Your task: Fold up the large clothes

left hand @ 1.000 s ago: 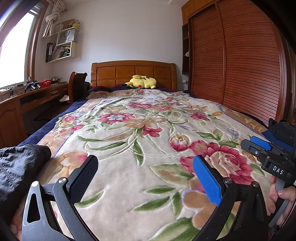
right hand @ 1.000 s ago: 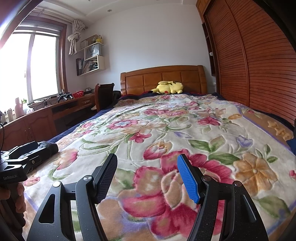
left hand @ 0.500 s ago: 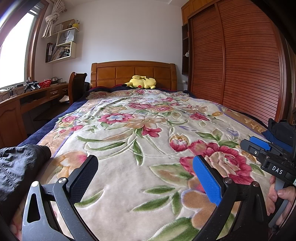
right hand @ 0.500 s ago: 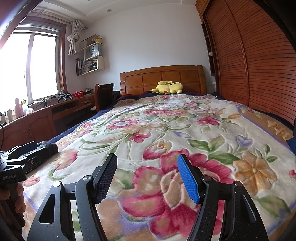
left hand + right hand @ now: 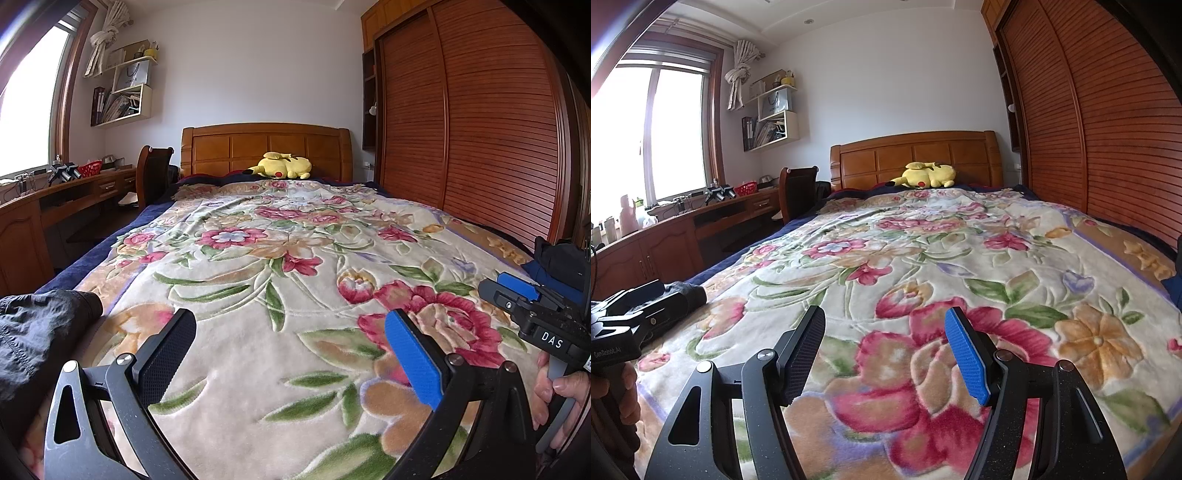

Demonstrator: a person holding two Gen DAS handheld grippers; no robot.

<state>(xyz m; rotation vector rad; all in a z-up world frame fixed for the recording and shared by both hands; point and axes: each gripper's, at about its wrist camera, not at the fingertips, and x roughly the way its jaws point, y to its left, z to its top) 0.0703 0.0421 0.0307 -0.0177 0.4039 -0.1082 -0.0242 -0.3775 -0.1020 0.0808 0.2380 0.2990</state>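
A dark grey garment [image 5: 33, 332] lies bunched at the bed's near left corner; it also shows in the right wrist view [image 5: 685, 293]. A dark blue and black garment [image 5: 557, 258] lies at the bed's right edge. My left gripper [image 5: 290, 345] is open and empty, held low over the floral blanket [image 5: 280, 258], to the right of the grey garment. My right gripper [image 5: 884, 345] is open and empty over the blanket's near middle [image 5: 923, 266]. It also shows at the right of the left wrist view [image 5: 517, 291].
A yellow plush toy [image 5: 282, 166] lies by the wooden headboard [image 5: 266, 147]. A wooden desk [image 5: 665, 236] and chair [image 5: 798, 192] stand along the left. A slatted wardrobe [image 5: 480, 129] runs along the right side of the bed.
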